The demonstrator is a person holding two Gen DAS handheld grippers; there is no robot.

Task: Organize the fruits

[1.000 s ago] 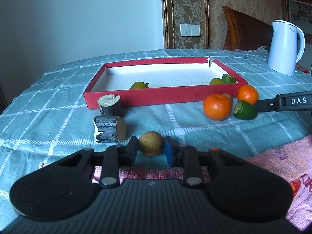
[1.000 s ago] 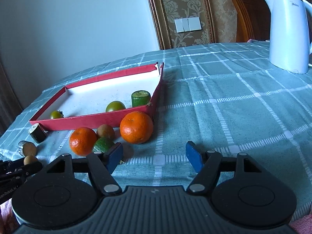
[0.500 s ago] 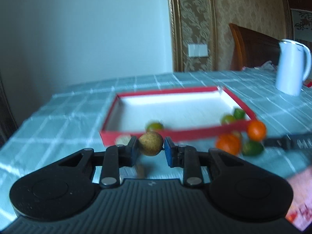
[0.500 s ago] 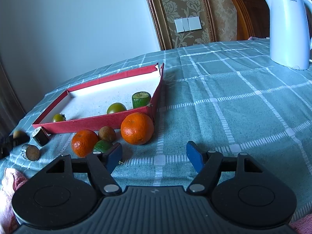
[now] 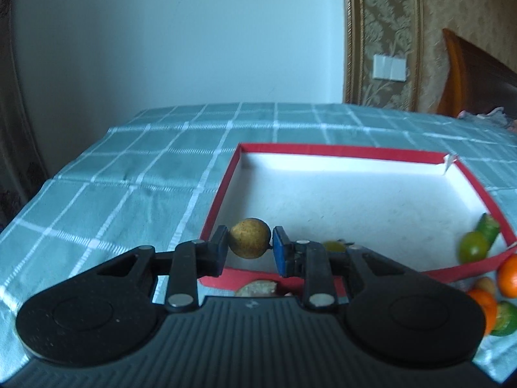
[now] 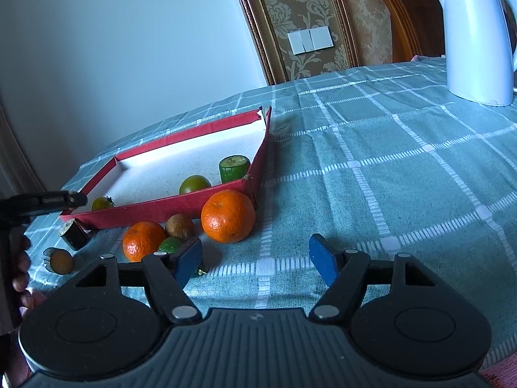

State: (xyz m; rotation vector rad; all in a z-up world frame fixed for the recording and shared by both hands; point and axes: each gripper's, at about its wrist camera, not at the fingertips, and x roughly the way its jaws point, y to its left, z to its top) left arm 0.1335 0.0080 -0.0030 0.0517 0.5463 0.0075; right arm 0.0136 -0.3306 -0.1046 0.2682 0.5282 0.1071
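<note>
The left tool [image 5: 250,247] has a small brownish-yellow fruit [image 5: 249,238] sitting between its pads, jaws just easing apart and the right pad looks barely off it, right over the near left corner of the red tray [image 5: 339,149]. Past it, a green tomato [image 5: 473,249] and a cut green piece [image 5: 488,233] sit far right in the tray. The right tool [image 6: 255,257] is spread with nothing in it, two oranges [image 6: 228,215] just ahead-left on the counter [image 6: 404,168], white kettle [image 6: 471,35] far right.

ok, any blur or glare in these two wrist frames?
Left wrist: right edge smeared, oranges and green fruit soft; brown fruit sharp. Right wrist: crisp, strong fisheye bending of the tablecloth grid, bright sheen on the kettle.
</note>
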